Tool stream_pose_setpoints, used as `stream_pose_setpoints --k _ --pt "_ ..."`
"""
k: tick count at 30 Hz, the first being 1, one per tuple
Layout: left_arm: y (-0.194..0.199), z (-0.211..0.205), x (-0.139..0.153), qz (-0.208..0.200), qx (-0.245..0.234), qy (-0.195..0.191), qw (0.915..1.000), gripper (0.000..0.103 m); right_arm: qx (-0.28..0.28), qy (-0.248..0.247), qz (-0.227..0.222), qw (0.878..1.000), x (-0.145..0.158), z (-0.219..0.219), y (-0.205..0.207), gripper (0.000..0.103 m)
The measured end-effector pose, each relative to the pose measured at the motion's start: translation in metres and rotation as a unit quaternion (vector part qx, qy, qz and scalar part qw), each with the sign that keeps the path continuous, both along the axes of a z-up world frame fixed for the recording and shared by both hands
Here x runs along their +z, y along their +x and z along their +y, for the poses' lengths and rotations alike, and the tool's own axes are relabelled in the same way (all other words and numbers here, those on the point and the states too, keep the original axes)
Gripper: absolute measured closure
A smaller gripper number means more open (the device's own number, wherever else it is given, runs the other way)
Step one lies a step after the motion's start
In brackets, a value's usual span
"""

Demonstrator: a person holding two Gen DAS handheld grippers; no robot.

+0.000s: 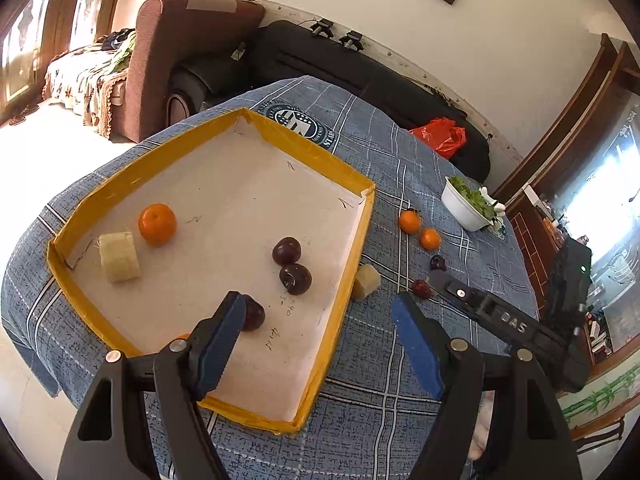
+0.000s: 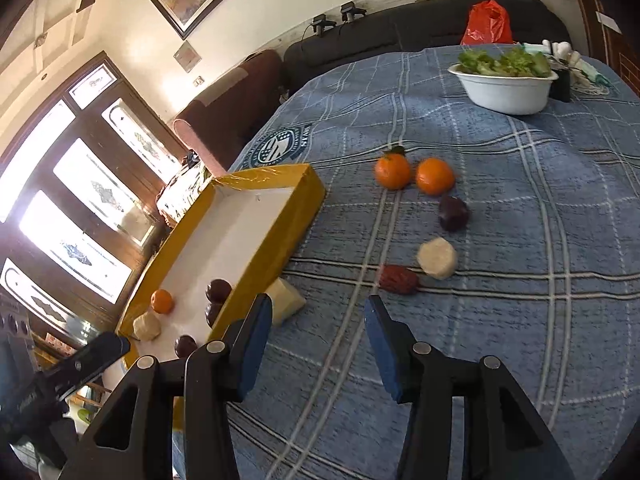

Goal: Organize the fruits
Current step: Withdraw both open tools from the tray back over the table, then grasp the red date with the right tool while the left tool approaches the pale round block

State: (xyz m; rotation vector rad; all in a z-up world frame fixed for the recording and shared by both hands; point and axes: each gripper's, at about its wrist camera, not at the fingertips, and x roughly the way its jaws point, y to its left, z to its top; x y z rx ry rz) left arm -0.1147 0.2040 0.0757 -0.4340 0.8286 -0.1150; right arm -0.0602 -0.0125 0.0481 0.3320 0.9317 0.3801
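Note:
A yellow-rimmed tray [image 1: 120,168] with a white floor holds an orange [image 1: 157,224], a pale sugarcane chunk [image 1: 119,256] and three dark plums [image 1: 286,249]. My left gripper [image 1: 320,320] is open and empty above the tray's near right part. On the blue cloth, in the right wrist view, lie two oranges [image 2: 393,171], a dark plum [image 2: 453,213], a pale chunk [image 2: 437,258], a red date [image 2: 399,279] and another pale chunk [image 2: 286,299] against the tray [image 2: 280,216]. My right gripper [image 2: 316,308] is open and empty, just short of the date.
A white bowl of greens [image 2: 504,88] stands at the table's far right. A red plastic bag [image 2: 486,22] lies on the dark sofa behind the table. A brown armchair [image 1: 160,60] stands at the far left. The table's edge curves near the tray.

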Motion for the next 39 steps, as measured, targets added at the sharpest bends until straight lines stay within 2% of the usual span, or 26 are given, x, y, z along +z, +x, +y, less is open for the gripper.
stream_pose_setpoints --k 4,8,10,12,14,16,19,23,27,30,35,39 --pt "0.001 0.008 -0.002 -0.001 0.006 -0.005 1.0000 0.028 0.022 -0.032 0.011 0.999 -0.011 0.043 0.029 0.056" --pt "0.001 0.012 -0.005 -0.004 0.004 0.002 1.0000 0.028 0.051 -0.067 0.041 0.996 -0.036 0.067 0.040 0.068" --pt "0.000 0.012 -0.006 -0.009 0.000 0.009 0.9999 0.028 0.067 -0.056 0.037 0.995 -0.036 0.065 0.032 0.069" --pt "0.001 0.013 -0.006 -0.010 -0.004 0.007 0.9999 0.028 0.082 -0.063 0.041 0.994 -0.033 0.059 0.021 0.076" --pt "0.001 0.010 -0.008 -0.011 -0.013 0.002 0.9999 0.028 0.087 -0.082 0.050 0.992 -0.032 0.048 0.008 0.077" --pt "0.002 0.004 -0.008 -0.014 -0.027 0.004 0.9995 0.028 0.082 -0.091 0.063 0.991 -0.036 0.031 -0.005 0.077" --pt "-0.001 -0.013 -0.006 -0.025 -0.051 0.026 0.9980 0.028 0.051 -0.083 0.079 0.992 -0.041 -0.006 -0.020 0.077" --pt "-0.006 -0.040 -0.004 -0.041 -0.089 0.055 0.9937 0.028 0.010 -0.083 0.053 0.995 -0.032 -0.041 -0.031 0.077" --pt "-0.008 -0.070 -0.012 -0.041 -0.136 0.074 0.9871 0.028 -0.038 -0.078 0.015 0.996 -0.019 -0.067 -0.022 0.077" --pt "-0.006 -0.090 -0.023 -0.035 -0.166 0.094 0.9810 0.028 -0.053 -0.072 0.009 0.996 -0.018 -0.076 -0.009 0.077" --pt "0.008 -0.106 -0.039 -0.020 -0.190 0.102 0.9762 0.028 -0.020 -0.064 0.001 0.998 -0.018 -0.062 0.003 0.073" --pt "0.018 -0.111 -0.047 -0.008 -0.194 0.109 0.9749 0.037 0.028 -0.075 -0.016 0.997 -0.021 -0.038 0.012 0.072"
